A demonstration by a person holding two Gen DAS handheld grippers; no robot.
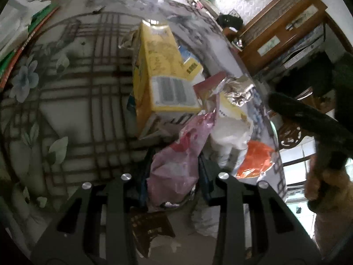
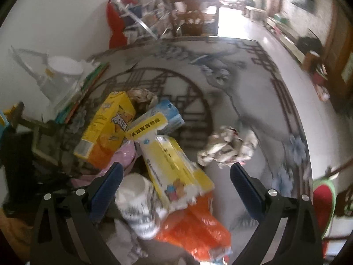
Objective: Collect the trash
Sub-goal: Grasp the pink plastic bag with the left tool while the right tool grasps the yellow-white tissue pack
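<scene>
A pile of trash lies on the patterned table (image 1: 66,101). In the left wrist view my left gripper (image 1: 173,173) is shut on a crumpled pink plastic wrapper (image 1: 176,163), which bulges up between the pads. Beyond it are a yellow carton (image 1: 154,66), a silver foil wrapper (image 1: 238,90) and an orange wrapper (image 1: 256,159). My right gripper (image 2: 176,167) stands wide open over the same pile, above a yellow and white pack (image 2: 174,165), a white striped cup (image 2: 136,207) and the orange wrapper (image 2: 198,227). A crumpled paper ball (image 2: 227,150) lies just past its right fingertip.
A second crumpled ball (image 2: 141,96) and a blue and white pack (image 2: 163,114) sit behind the yellow carton (image 2: 106,130). A white tub (image 2: 61,70) and green books (image 2: 88,84) stand at the table's far left. A hand (image 1: 326,187) shows at the right edge.
</scene>
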